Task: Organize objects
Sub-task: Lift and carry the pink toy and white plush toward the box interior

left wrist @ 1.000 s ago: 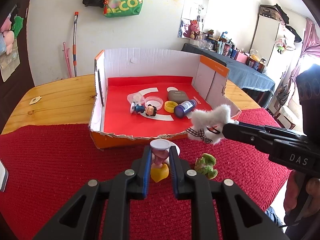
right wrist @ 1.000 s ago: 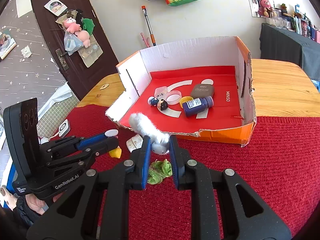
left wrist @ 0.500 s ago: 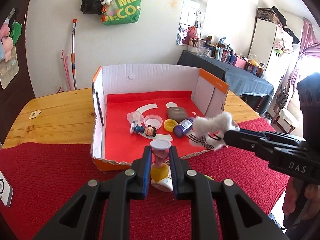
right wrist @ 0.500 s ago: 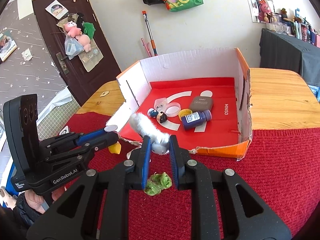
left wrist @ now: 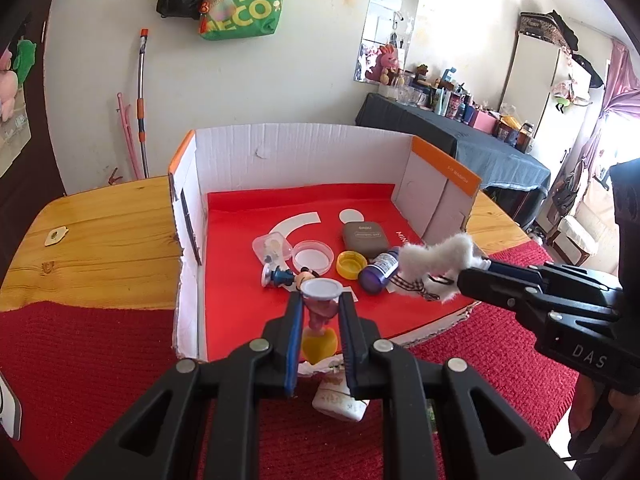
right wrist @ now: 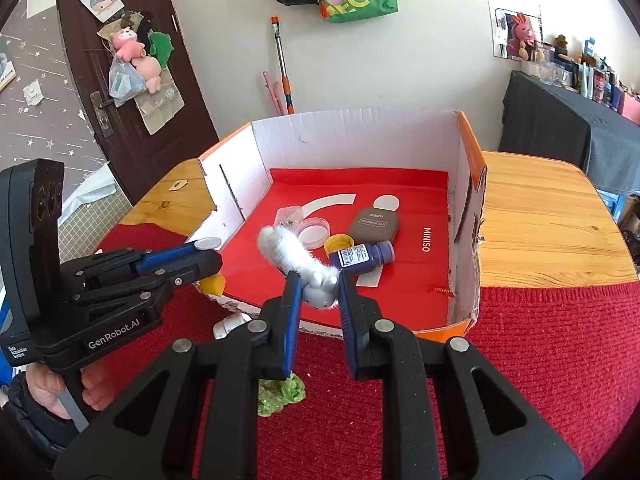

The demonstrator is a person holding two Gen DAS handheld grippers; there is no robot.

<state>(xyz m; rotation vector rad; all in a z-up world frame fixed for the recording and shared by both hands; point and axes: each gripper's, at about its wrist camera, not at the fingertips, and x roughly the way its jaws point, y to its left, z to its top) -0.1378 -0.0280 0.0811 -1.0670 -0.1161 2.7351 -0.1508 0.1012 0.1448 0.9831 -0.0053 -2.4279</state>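
Here, left hand-held gripper (left wrist: 319,312) angled down clamping hourglass toy (left wrist: 320,314), right hand-held gripper (right wrist: 316,290) likewise pinching white plush (right wrist: 294,258).

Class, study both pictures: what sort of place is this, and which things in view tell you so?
Most likely a lived-in room at home, not a workshop. A wooden table with a red cloth, soft toys hanging on the door, and a side table crowded with bottles and cups all suggest that.
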